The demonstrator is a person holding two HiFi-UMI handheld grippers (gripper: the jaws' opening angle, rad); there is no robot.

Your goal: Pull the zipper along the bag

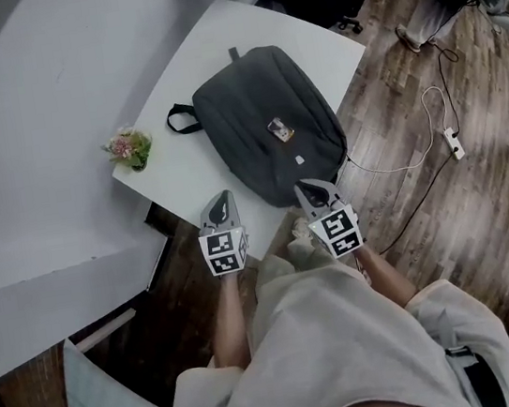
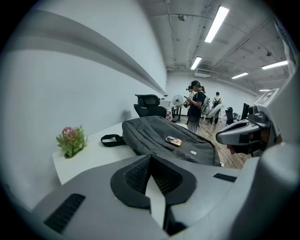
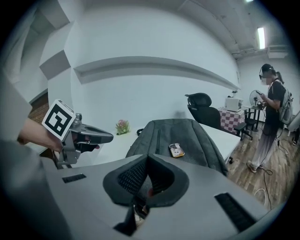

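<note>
Head cam sits up top and stares steeply down, so the bag (image 1: 267,129) on the white table (image 1: 184,175) looks fairly small. The left gripper (image 1: 223,201) and right gripper (image 1: 314,189) poke in just below it. The left gripper view rides low behind its own jaws and looks out across the tabletop, bag close, room beyond. The right gripper view does the same from the other side. All three share the bag and the little plant (image 1: 130,148). Each gripper view also catches the other gripper at its edge.
</note>
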